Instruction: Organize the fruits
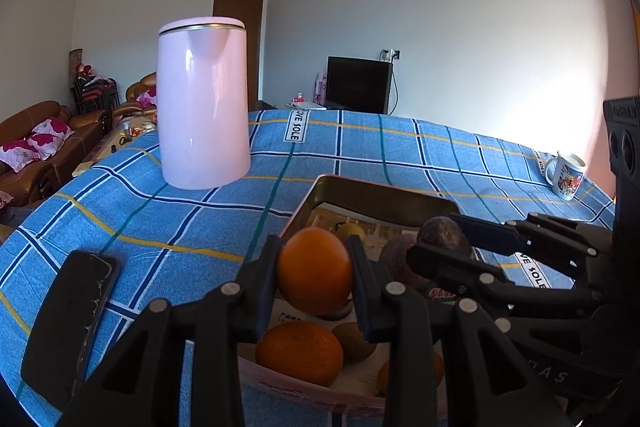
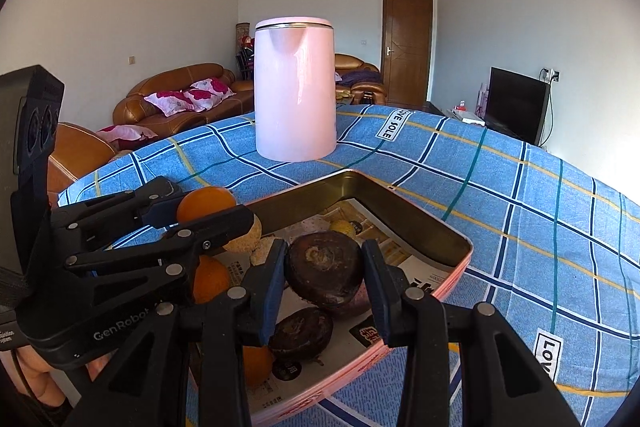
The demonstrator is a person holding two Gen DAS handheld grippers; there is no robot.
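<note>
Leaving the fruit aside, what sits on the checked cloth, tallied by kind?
Pink kettle: 1
Mug: 1
Phone: 1
Tin tray: 1
Total: 4

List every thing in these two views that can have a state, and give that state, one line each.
left gripper: shut on an orange, above the tin
right gripper: shut on a dark brown fruit, above the tin
tin: open, lined with paper, fruit inside
kettle: upright, lid closed
mug: upright
phone: lying flat, screen dark
television: off
door: closed
</note>
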